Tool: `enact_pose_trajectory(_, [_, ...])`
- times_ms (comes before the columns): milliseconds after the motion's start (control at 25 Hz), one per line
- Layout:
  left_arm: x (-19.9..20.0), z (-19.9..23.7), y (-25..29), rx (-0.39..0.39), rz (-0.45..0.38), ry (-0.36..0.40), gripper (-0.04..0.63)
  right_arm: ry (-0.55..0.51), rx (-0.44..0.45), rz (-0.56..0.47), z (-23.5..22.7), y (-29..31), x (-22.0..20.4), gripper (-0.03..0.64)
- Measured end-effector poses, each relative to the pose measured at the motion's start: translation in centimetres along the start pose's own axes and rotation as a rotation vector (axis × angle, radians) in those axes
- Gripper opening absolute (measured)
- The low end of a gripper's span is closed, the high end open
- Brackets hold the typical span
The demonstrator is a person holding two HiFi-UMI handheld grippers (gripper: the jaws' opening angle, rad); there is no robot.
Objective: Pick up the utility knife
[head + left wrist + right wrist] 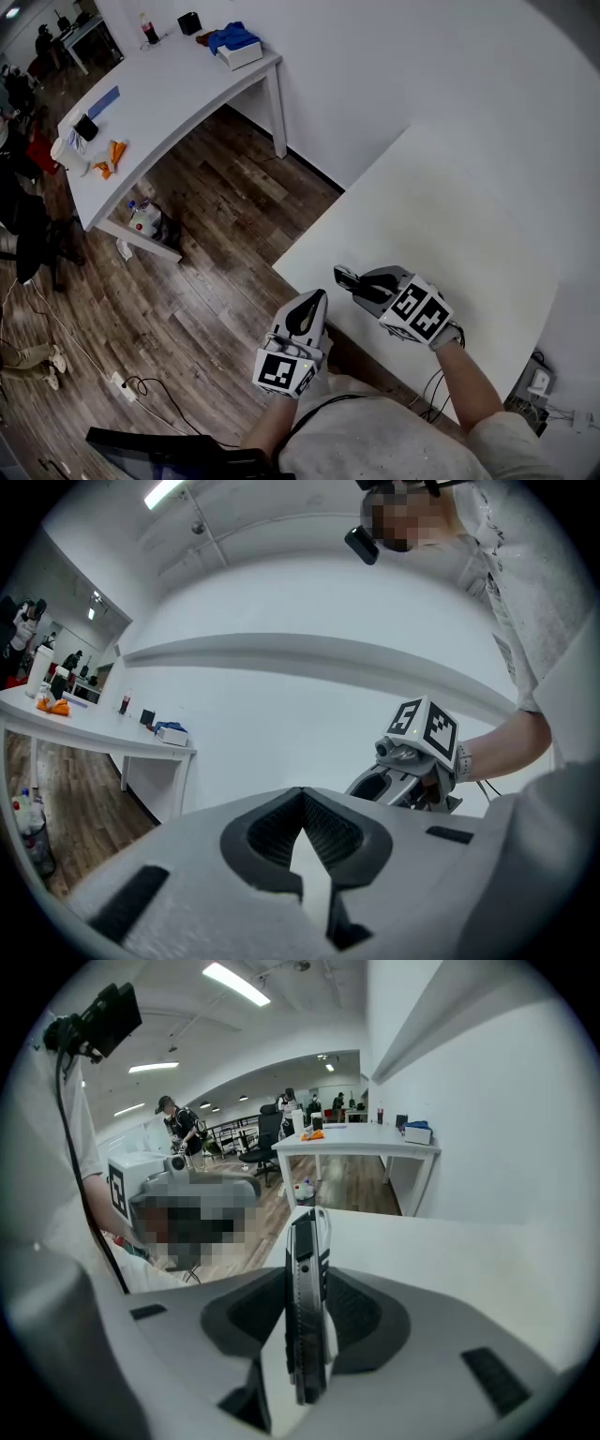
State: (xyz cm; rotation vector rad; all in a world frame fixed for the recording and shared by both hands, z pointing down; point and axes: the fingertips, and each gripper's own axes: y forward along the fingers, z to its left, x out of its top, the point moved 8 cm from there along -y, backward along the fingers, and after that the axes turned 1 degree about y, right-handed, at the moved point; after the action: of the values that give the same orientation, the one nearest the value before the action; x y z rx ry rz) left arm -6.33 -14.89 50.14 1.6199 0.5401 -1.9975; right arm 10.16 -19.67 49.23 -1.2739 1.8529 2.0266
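Fingers [361, 1321] of right gripper [354, 284] clamp the utility knife [305, 1307] by its flat sides, likely for firm hold, above the worktop's [450, 216] near-left edge; left gripper [312, 305] empty, fingers pressed together, apparently spare.

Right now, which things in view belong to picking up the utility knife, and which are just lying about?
Part of the job:
- utility knife, clamped edge-up in the right claw
- white table below it

Just lying about:
- left claw, shut and empty
- far desk with a blue item and an orange item
- bottles under that desk
- floor cable
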Motion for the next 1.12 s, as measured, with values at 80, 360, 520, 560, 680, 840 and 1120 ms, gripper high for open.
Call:
enact_pose_trajectory(80, [0.6,-0.3,-0.1,-0.002,-0.004,0.003,0.008,0.016,-0.012,-0.034,0.3,-1.0,0.4,0.137])
enact_pose_trajectory(360, [2.7,-2.1,-0.1,-0.023,-0.012,0.012,0.008,0.114,-0.032,-0.150,1.2,-4.7,0.6,0.137])
enact_pose_trajectory(520, [3.4,-3.1,0.1,-0.037,-0.019,0.025,0.008,0.162,-0.045,-0.216,1.4,-6.3,0.2,0.137])
enact_pose_trajectory(560, [3.6,-3.3,0.1,-0.041,-0.020,0.027,0.008,0.171,-0.050,-0.239,1.5,-6.7,0.2,0.137])
enact_pose_trajectory(680, [4.0,-4.0,-0.2,-0.048,-0.019,0.035,0.008,0.196,-0.068,-0.320,2.1,-7.9,0.3,0.137])
enact_pose_trajectory(840, [4.7,-4.9,-0.3,-0.066,-0.027,0.051,0.008,0.238,-0.087,-0.405,2.6,-9.4,0.3,0.137])
enact_pose_trajectory(1120, [5.9,-6.1,-1.1,-0.064,-0.051,0.064,0.008,0.292,-0.095,-0.524,3.7,-11.8,0.0,0.137])
